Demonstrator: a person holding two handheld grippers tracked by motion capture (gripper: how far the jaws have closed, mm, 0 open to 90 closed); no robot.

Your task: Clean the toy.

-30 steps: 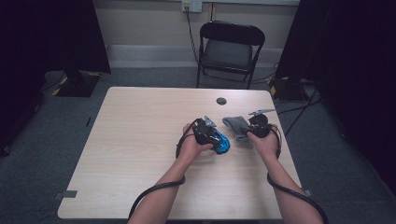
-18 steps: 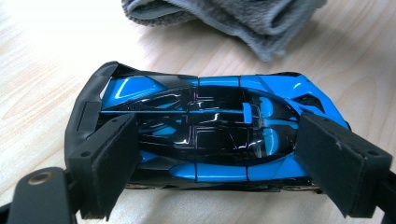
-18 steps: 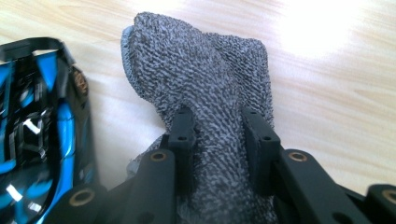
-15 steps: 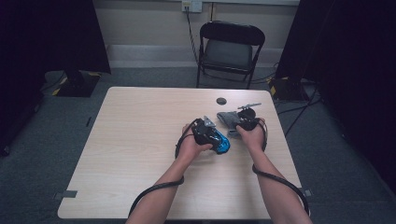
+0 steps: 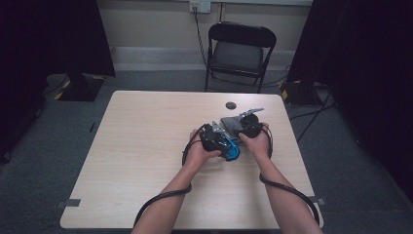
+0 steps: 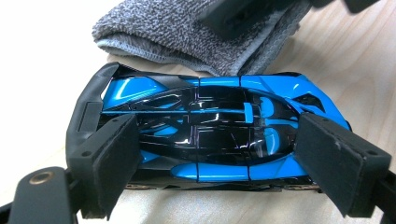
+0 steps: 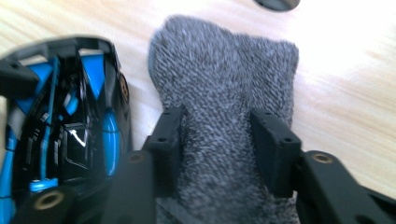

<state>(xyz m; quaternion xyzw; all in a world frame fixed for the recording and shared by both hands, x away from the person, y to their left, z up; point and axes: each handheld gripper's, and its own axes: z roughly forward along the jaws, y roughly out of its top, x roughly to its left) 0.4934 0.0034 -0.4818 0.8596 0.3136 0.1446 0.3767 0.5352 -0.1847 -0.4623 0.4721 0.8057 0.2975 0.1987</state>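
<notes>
While the left gripper [image 6: 210, 172] pinches the blue toy car [image 6: 205, 130] nose to tail on the table [image 5: 146, 146], the right gripper [image 7: 217, 149], its jaws just opening, straddles the grey cloth [image 7: 224, 93] beside the car.

No legible text (anywhere)

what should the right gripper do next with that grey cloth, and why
Probably close the right gripper on the grey cloth. Its jaws have just been opening and now stand on either side of the folded cloth, which lies on the table beside the blue toy car. The left gripper already clamps the car end to end, so it looks steadied for wiping.
</notes>
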